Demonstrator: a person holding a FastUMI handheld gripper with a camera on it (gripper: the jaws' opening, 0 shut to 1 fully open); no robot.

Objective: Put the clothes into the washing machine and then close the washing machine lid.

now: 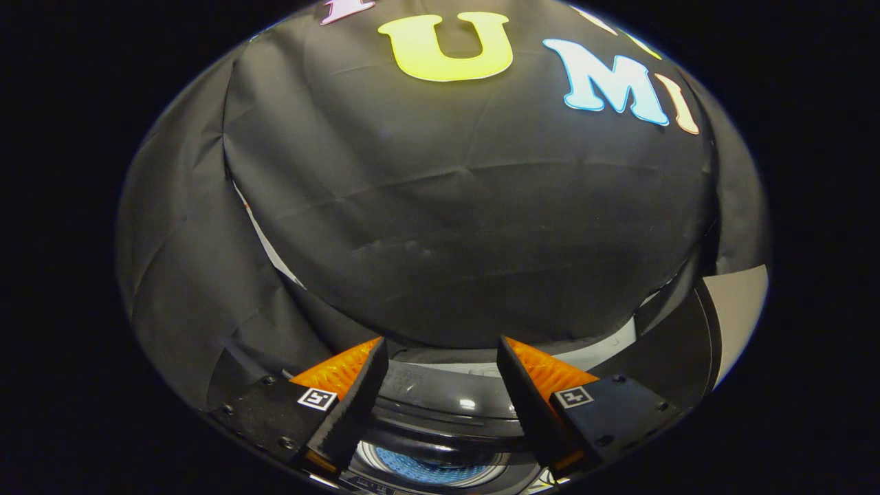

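The washing machine [447, 419] sits low in the gripper view, directly below and between the two fingers. Its top is a dark, glossy rounded surface with bright highlights, and it curves from one finger across to the other. Nearer the camera, a round opening ringed by a pale rim shows through, and inside it lies something blue with a fine mesh or knit texture [430, 469]; whether that is the clothes or the drum floor cannot be told from here. Whether the lid is up or down is likewise unclear, since only a narrow band of the machine shows between the fingers.

The gripper [440, 364] points forward and slightly above the machine, toward the black cloth wall [467, 227] that hangs creased behind it. Its fingers stand spread, with a wide gap between the tips, and nothing is held between them. The tips hang over the machine's far edge, apart from its surface as far as can be seen. Each finger carries a small square marker on its body.

Beyond the right finger a dark panel [677, 344] rises beside the machine, with a pale flat surface [739, 309] just behind it. To the left of the left finger the cloth folds down in loose pleats, and a thin pale strip shows along a seam where two cloth pieces meet.
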